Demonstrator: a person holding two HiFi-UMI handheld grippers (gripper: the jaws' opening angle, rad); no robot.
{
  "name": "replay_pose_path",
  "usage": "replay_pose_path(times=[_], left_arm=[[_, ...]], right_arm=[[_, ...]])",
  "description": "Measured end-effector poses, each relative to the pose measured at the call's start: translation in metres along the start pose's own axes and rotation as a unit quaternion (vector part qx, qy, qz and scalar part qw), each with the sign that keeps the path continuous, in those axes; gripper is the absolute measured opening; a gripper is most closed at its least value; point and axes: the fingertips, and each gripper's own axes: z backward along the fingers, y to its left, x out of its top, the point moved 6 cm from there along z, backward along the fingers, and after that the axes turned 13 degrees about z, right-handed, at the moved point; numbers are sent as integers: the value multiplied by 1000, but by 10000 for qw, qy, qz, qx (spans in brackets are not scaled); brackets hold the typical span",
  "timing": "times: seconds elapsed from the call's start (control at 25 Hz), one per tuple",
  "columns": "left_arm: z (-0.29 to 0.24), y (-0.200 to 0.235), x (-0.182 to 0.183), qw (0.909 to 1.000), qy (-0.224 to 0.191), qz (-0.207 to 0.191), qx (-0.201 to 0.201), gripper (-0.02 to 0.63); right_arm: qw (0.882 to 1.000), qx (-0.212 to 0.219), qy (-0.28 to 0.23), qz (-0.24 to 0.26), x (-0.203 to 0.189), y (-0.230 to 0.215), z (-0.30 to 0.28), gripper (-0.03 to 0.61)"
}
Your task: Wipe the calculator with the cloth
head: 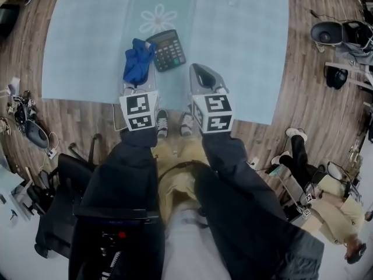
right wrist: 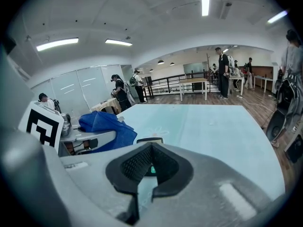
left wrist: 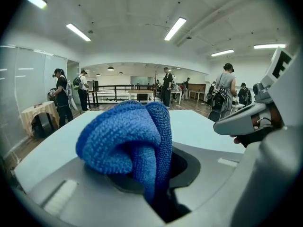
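A dark calculator (head: pixel 168 49) lies tilted on the pale blue table (head: pixel 245 45), next to a printed flower. Just left of it hangs a bunched blue cloth (head: pixel 137 62), touching or nearly touching the calculator's left edge. My left gripper (head: pixel 136 81) is shut on the cloth (left wrist: pixel 128 138), which bulges up out of the jaws in the left gripper view (left wrist: pixel 150 174). My right gripper (head: pixel 202 70) hovers just right of the calculator, shut with nothing held (right wrist: pixel 150 148). In the right gripper view the calculator's edge (right wrist: pixel 149 140) peeks over the jaws and the cloth (right wrist: pixel 106 124) sits at left.
The table's near edge (head: pixel 175 107) runs just under both grippers, with wooden floor (head: pixel 303 104) around it. A person (head: pixel 341 212) sits at the lower right. Black gear (head: pixel 58 214) stands at the lower left, and more equipment (head: pixel 341 37) at the upper right. Several people stand far off.
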Motion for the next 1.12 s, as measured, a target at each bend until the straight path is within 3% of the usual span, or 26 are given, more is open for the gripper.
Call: replay_pose_path(times=[0.24, 0.4, 0.52, 0.72, 1.12], left_arm=[[-32, 8, -7, 9939, 46, -1076, 245, 69], [-54, -1, -27, 9894, 316, -1414, 127, 69], [-65, -11, -47, 9885, 593, -1392, -65, 69], [-76, -25, -71, 9900, 921, -1005, -365, 69], [-79, -59, -87, 9867, 1188, -526, -980, 69]], right_arm=[[9999, -152, 41, 17, -8, -18, -20, 0], [9995, -280, 130, -74, -17, -27, -25, 0], [9993, -331, 151, -129, -21, -28, -21, 0], [9987, -416, 176, -237, -30, -32, -9, 0], [9967, -519, 153, -612, -47, -49, 7, 0]])
